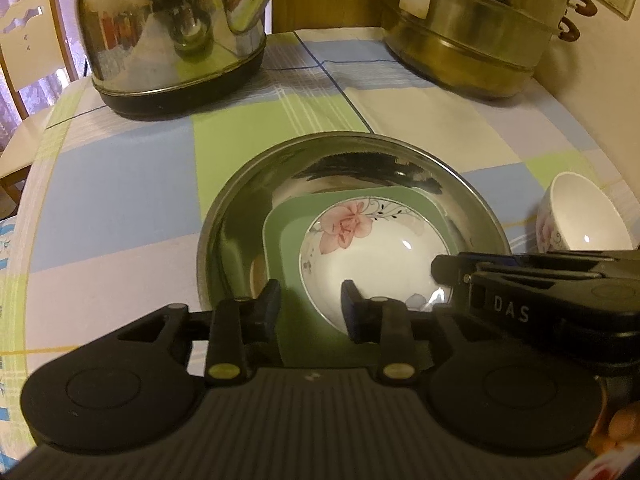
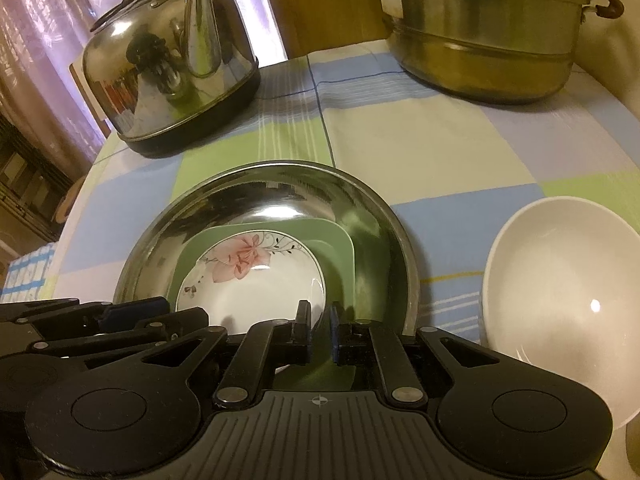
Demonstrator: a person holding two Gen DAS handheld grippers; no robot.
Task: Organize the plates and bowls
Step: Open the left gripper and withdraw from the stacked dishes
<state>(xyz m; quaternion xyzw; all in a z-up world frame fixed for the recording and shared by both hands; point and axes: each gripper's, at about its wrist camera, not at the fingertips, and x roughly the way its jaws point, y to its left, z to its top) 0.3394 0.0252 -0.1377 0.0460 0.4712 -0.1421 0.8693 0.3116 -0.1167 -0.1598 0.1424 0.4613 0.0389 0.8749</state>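
one steel basin (image 2: 360, 216); one green plate (image 2: 340, 248); two bowls (image 2: 256, 292) (image 2: 560, 300); one kettle (image 2: 172, 80)

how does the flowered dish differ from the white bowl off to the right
The flowered dish is shallow and sits nested on a green square plate inside the steel basin; the white bowl is deep and stands alone on the tablecloth. The dish's pink flower is printed inside; the bowl's inside is plain. Both are glossy white ceramic.

- Dim, warm indoor light; daylight glows through the curtain (image 2: 60, 40) at ten o'clock.
- Glare streaks the kettle (image 2: 172, 68) and steel basin (image 1: 352, 160).
- Fisheye bends the edges; corners vignette black.
- Overall soft and slightly blurred.
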